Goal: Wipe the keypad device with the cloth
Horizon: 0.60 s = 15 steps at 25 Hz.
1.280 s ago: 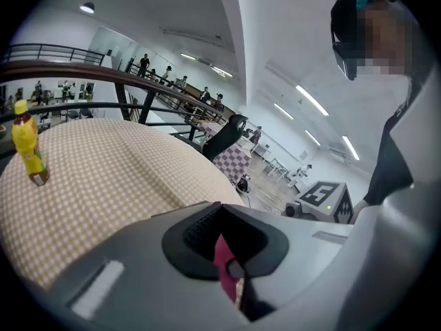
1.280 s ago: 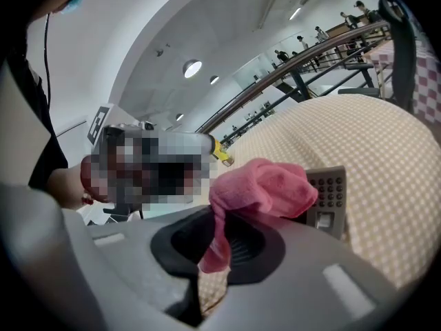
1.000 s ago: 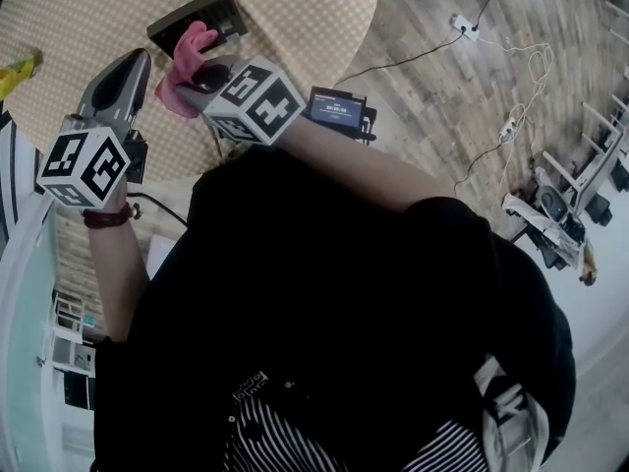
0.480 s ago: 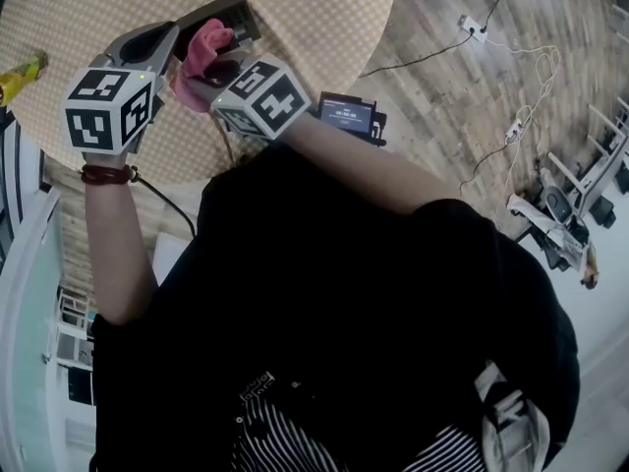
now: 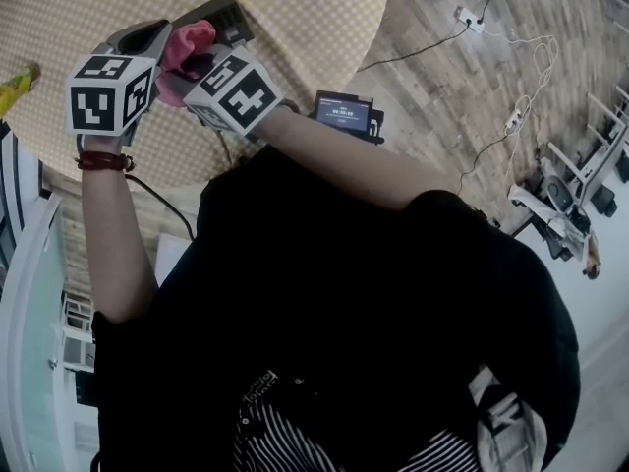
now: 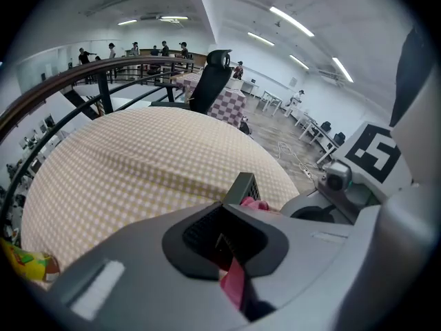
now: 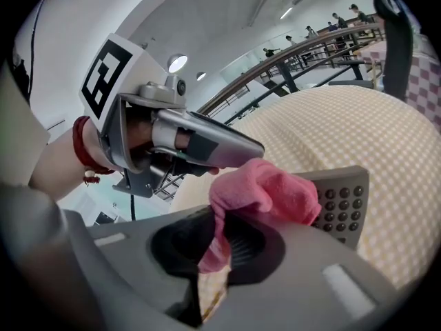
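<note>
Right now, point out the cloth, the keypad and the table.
cloth (image 7: 265, 193): right gripper view, bunched top.
keypad (image 7: 342, 202): right gripper view, buttons.
table (image 6: 138, 164): left gripper view, checked top.

The soft pink cloth (image 7: 265, 195) is bunched into a lump, one end pinched between the tongs of the right gripper (image 7: 219, 250) and the rest pressed against the face of the keypad device. The dark grey, flat rectangular keypad device (image 7: 344, 202), with rows of small round buttons, is tilted up over the checked table (image 5: 295, 18). Its near end, partly hidden by the cloth, runs in between the tongs of the left gripper (image 6: 224, 243).
</note>
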Motion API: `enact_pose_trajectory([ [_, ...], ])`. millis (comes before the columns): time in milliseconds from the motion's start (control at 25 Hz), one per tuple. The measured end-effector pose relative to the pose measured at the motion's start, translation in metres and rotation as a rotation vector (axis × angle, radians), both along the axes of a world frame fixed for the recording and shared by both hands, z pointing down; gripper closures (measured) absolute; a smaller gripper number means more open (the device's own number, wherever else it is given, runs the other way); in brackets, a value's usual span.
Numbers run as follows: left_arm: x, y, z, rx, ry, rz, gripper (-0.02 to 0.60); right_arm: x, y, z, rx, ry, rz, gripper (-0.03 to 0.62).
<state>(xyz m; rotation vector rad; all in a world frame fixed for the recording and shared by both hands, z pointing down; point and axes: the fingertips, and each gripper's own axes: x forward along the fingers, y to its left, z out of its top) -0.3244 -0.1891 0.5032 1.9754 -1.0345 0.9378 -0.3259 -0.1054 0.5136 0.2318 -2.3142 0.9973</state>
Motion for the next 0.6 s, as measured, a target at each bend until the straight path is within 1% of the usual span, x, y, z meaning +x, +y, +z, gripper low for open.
enact_pose_trajectory([
  [200, 0.004, -0.005, 0.009, -0.021, -0.042, 0.047, 0.578, -0.006, -0.008, 0.005, 0.011, 0.021, 0.026, 0.551],
  [400, 0.017, -0.003, 0.021, -0.036, -0.081, 0.094, 0.578, -0.005, -0.012, 0.013, -0.019, 0.042, 0.040, 0.551],
  [600, 0.015, -0.008, 0.022, -0.034, -0.073, 0.077, 0.578, -0.010, -0.016, 0.013, -0.007, 0.050, 0.031, 0.551],
])
